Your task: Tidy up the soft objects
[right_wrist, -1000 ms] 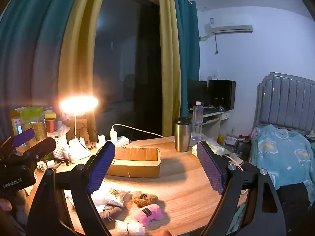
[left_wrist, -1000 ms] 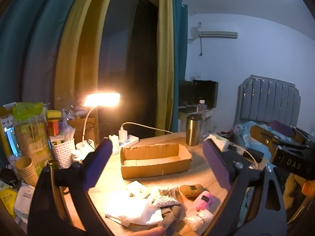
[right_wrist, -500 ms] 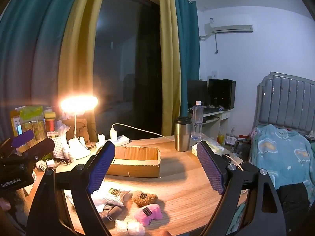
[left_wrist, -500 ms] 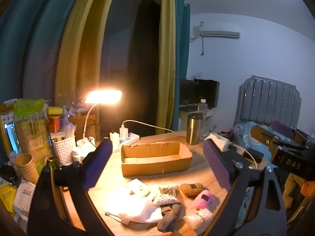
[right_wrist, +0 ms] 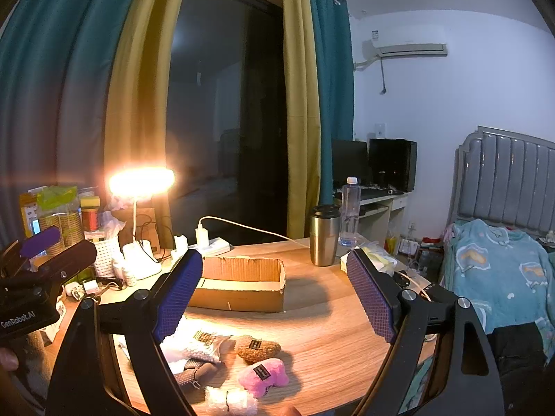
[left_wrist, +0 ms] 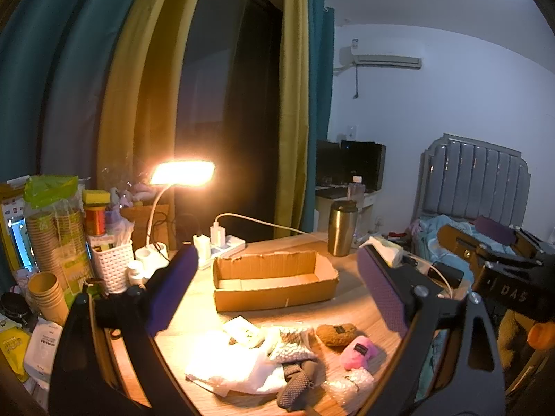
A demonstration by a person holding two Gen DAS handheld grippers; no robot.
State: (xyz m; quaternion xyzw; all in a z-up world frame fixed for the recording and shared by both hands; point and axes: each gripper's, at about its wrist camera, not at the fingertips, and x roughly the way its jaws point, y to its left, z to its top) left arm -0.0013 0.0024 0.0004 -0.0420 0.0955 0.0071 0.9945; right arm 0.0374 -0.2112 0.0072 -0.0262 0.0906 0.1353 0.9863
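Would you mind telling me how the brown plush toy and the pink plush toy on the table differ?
The brown plush toy is a rounded oval, tan-brown; the pink plush toy is bright pink with a lobed outline. The brown one lies farther back, nearer the cardboard box; the pink one sits closer to the table's front edge, beside the bubble wrap. Both are fuzzy, carry a small dark label on top, and lie untouched on the wood.

Right claw [right_wrist: 274, 298] agape, pink plush [right_wrist: 263, 376] (below), cardboard box [right_wrist: 239, 286]

Black-framed tool [right_wrist: 274, 298] with purple textured pads [right_wrist: 369, 300].
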